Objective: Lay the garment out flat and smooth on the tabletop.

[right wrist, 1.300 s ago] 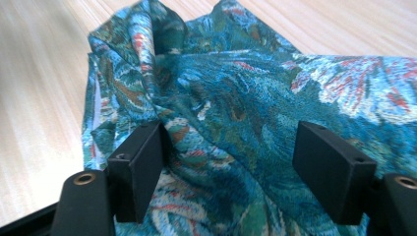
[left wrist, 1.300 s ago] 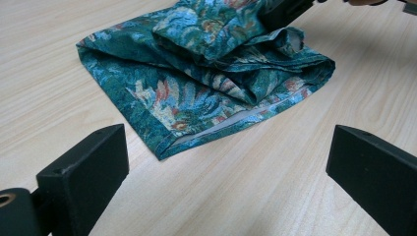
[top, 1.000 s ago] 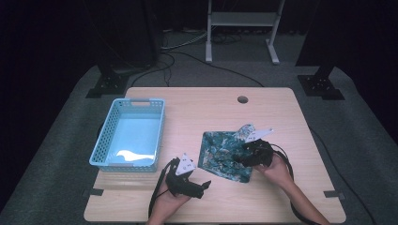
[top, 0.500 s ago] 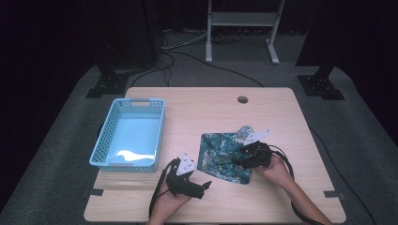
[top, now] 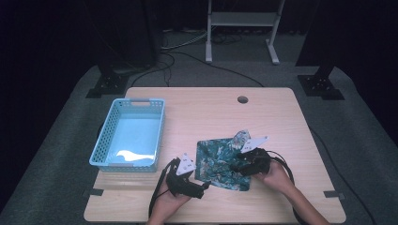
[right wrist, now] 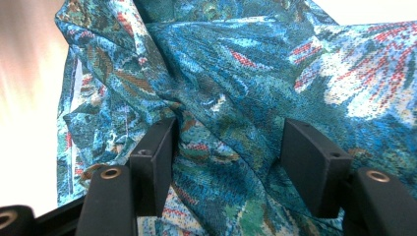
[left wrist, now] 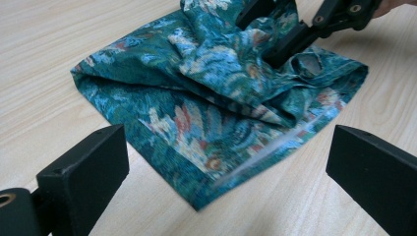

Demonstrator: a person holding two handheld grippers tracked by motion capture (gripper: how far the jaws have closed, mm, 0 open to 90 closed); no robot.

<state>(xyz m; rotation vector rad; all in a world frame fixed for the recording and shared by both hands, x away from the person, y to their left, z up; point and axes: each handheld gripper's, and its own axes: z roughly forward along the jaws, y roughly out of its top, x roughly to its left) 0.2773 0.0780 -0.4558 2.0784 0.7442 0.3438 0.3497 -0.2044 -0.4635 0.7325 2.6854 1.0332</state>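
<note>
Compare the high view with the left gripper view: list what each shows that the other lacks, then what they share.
High view alone: the blue basket left of the work, the whole table with its round hole, both hands and the floor around.

Left gripper view alone: the left gripper with its jaws wide apart before the cloth's near corner, not touching it.

Shared: the patterned teal cloth lying crumpled on the wood, with the right gripper pressed into its folds.
</note>
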